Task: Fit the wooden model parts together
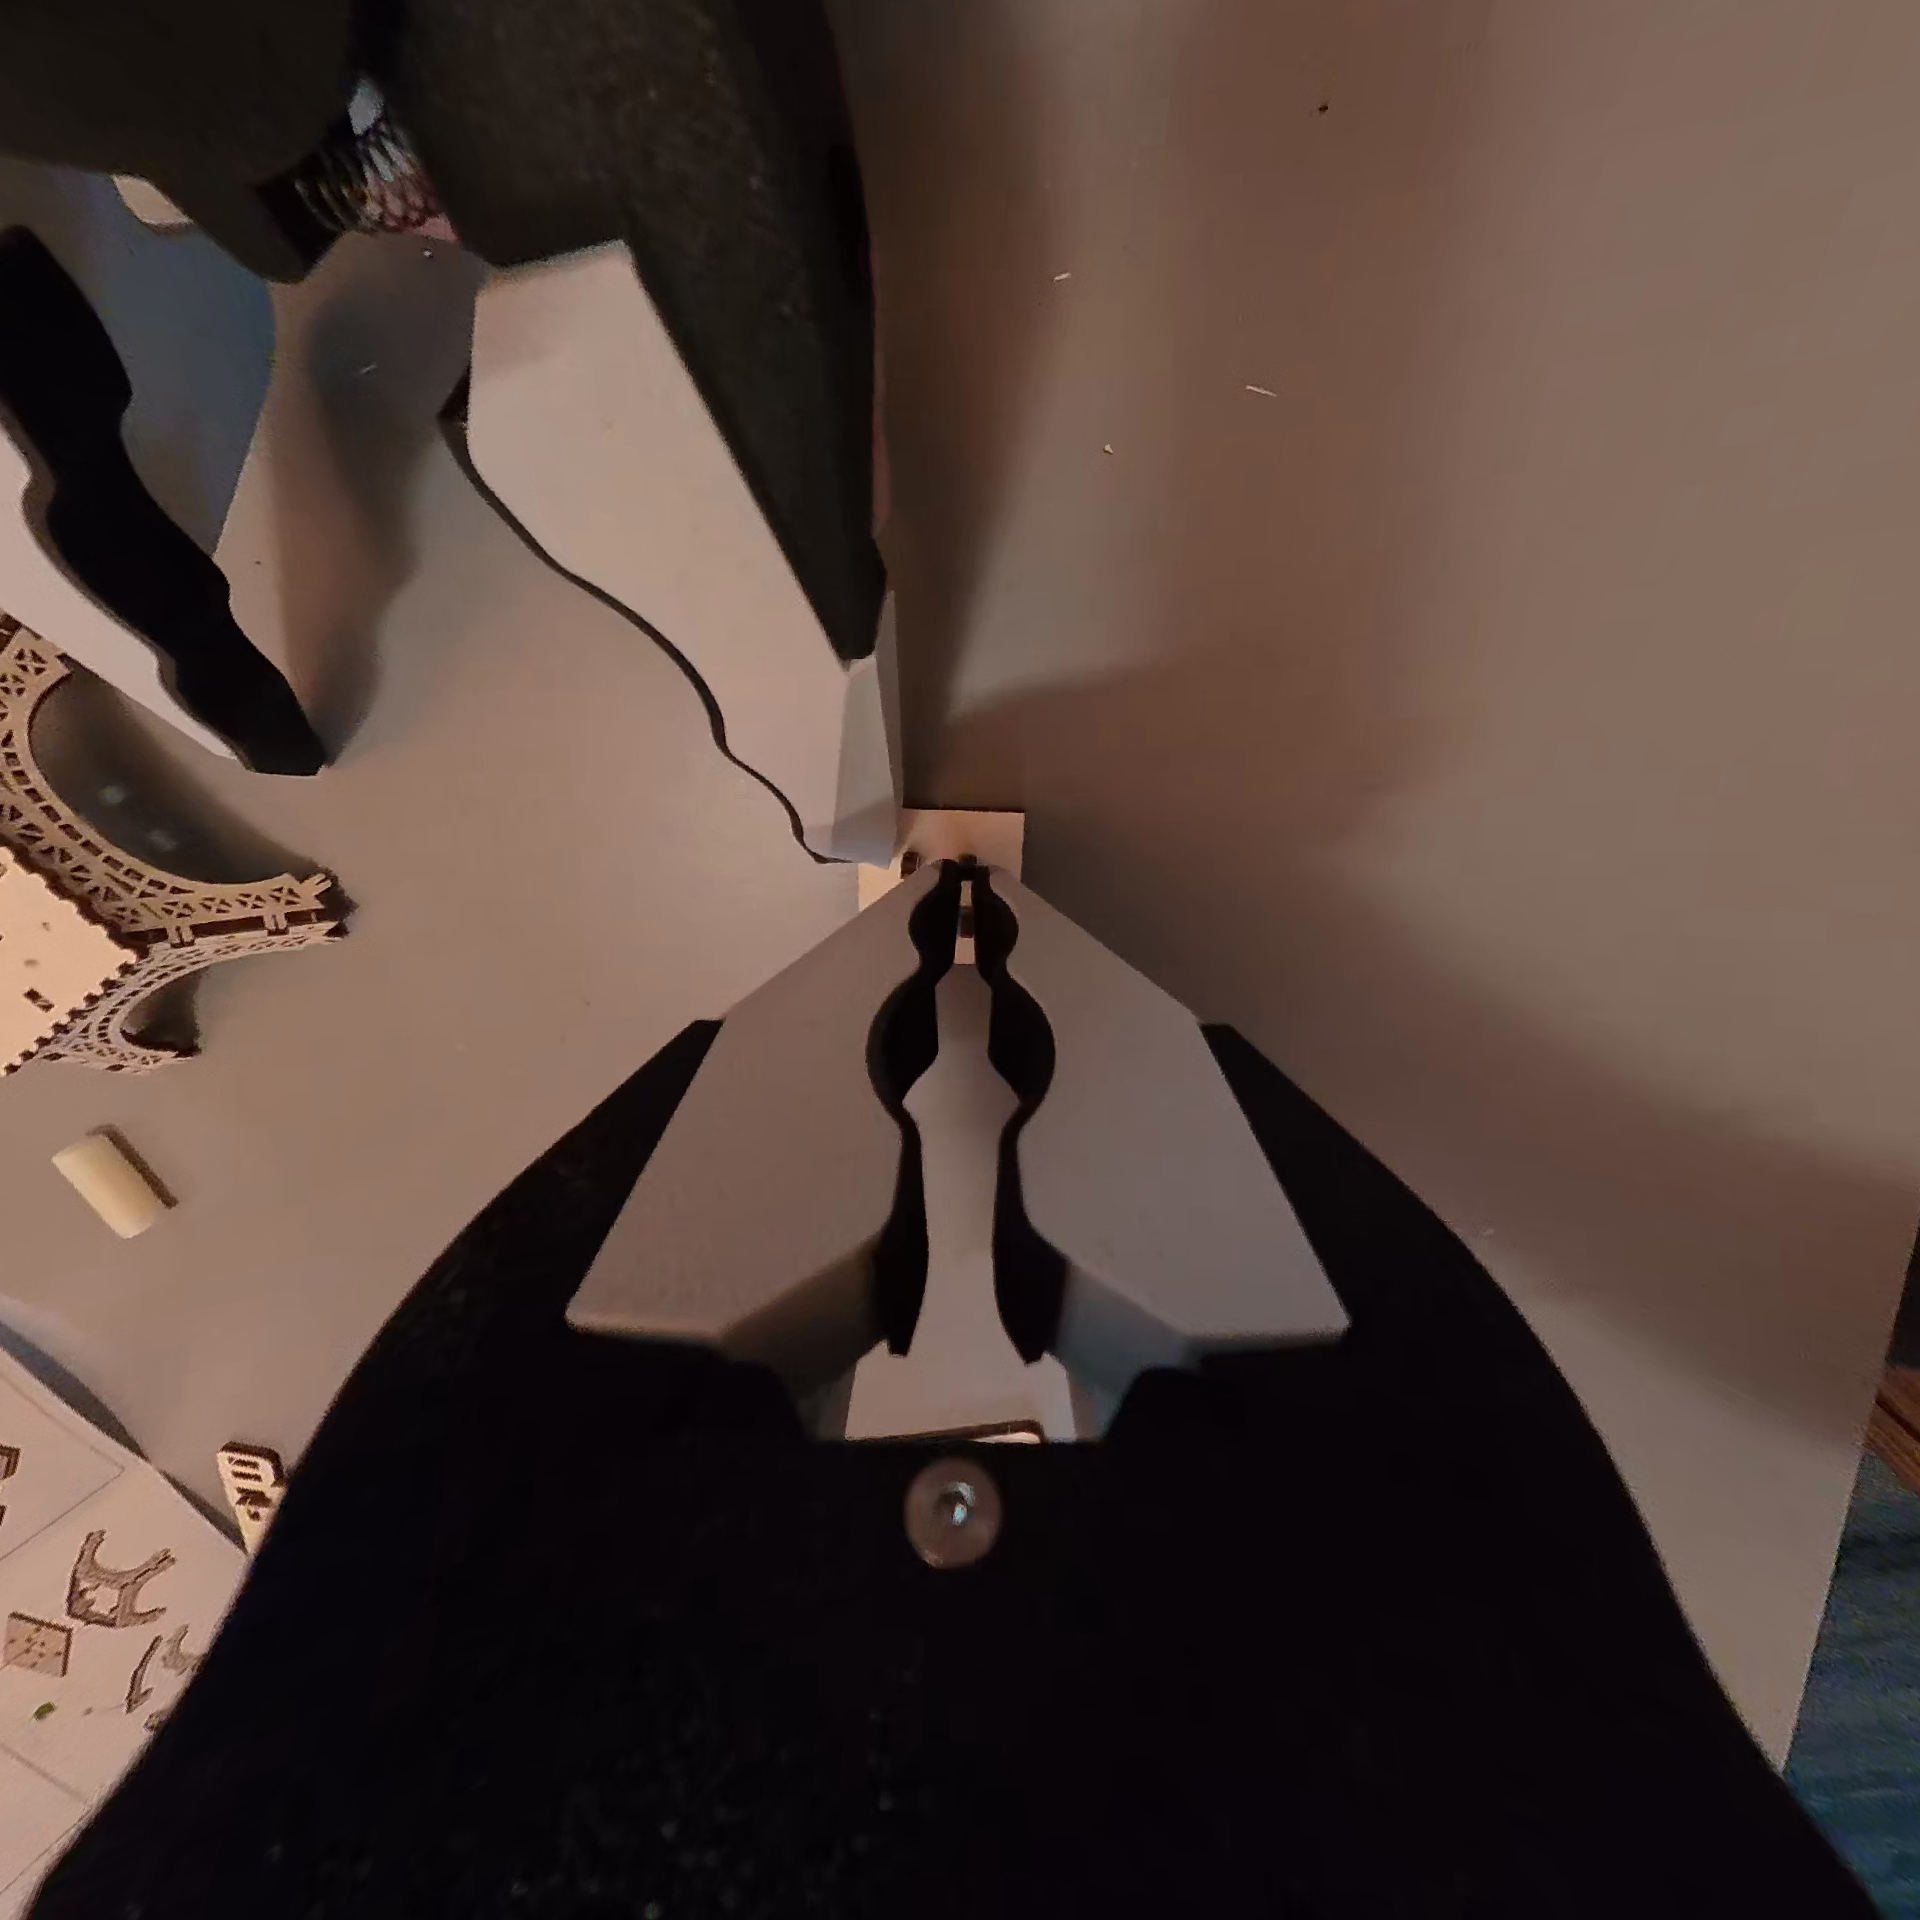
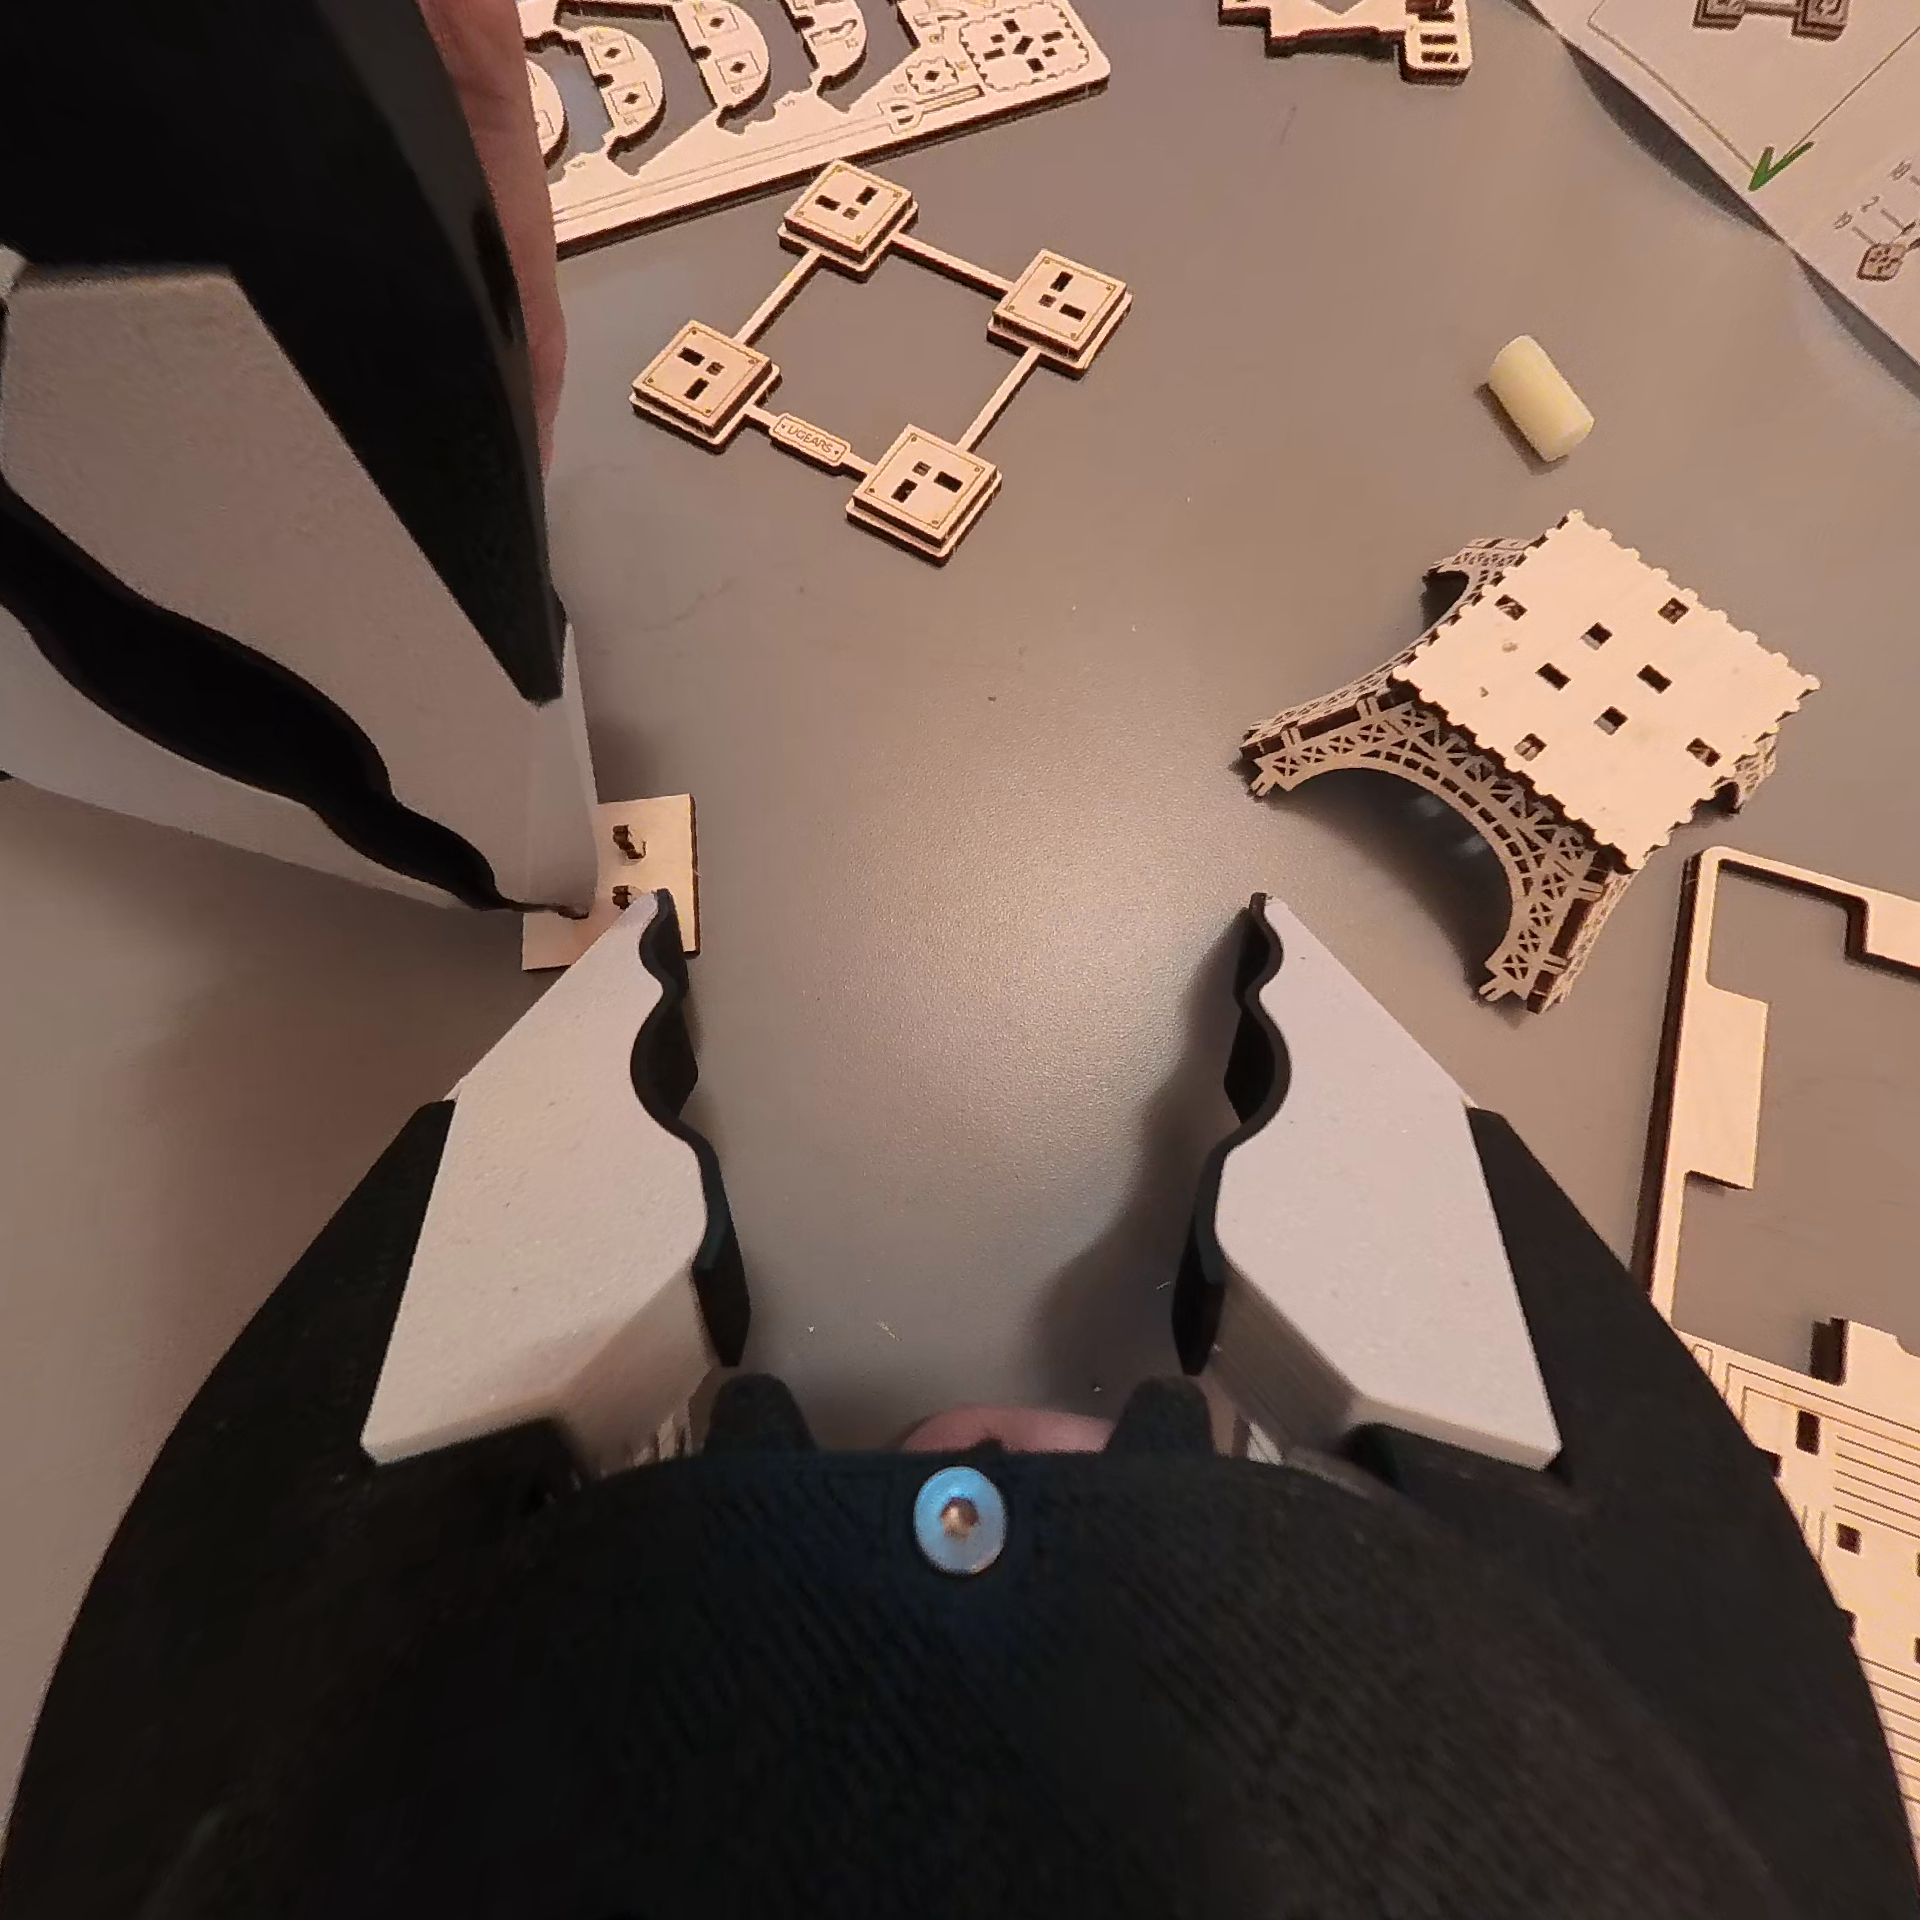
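A small square wooden plate with slots (image 2: 652, 862) lies flat on the grey table; it also shows in the left wrist view (image 1: 987, 836). My left gripper (image 1: 962, 883) is shut with its tips down on the plate, apparently pinching a tiny thin wooden piece that is mostly hidden. It enters the right wrist view from the upper left (image 2: 561, 906). My right gripper (image 2: 964, 914) is open and empty; its left fingertip (image 2: 649, 920) touches the plate's near edge. It shows from above in the left wrist view (image 1: 571, 790).
An assembled lattice tower base (image 2: 1538, 748) lies to the right. A square frame with four corner pads (image 2: 883, 353) lies ahead. Part sheets sit at the top (image 2: 810, 94) and right (image 2: 1787, 1143). A pale cylinder (image 2: 1540, 407) and an instruction sheet (image 2: 1818, 156) lie far right. From my right tips it is roughly 12 cm to the pale cylinder (image 2: 1540, 407); from my left, 20 cm. The left camera catches it too, in the left wrist view (image 1: 104, 1177).
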The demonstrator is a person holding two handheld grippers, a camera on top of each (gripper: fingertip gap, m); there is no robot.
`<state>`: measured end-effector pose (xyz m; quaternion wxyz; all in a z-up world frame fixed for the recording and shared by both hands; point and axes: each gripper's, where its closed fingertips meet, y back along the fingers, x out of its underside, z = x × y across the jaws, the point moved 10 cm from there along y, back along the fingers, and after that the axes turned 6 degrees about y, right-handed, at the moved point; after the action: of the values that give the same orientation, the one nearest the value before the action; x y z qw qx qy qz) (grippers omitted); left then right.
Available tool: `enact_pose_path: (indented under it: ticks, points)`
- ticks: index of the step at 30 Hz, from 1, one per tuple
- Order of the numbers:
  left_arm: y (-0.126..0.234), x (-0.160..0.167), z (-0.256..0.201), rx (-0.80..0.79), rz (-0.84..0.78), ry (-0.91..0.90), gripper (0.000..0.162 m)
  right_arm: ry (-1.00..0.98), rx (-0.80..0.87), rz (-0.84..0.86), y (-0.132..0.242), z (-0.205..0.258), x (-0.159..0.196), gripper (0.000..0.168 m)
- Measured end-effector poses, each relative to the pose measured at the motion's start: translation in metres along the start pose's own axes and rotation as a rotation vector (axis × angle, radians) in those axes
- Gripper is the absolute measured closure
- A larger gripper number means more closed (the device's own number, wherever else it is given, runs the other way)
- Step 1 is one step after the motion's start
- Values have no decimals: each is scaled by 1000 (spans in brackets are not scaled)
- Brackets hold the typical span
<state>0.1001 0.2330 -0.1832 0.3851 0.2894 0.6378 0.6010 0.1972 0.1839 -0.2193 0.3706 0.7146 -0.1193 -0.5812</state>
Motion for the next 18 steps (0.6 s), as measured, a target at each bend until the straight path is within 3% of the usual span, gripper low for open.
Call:
enact_pose_path:
  ticks: [1, 18]
  points:
    - [0, 0, 0, 0, -2, 0, 162, 0, 0, 0, 0, 0, 0, 64]
    - [0, -2, 1, -1, 53, -37, 162, 0, 0, 0, 0, 0, 0, 64]
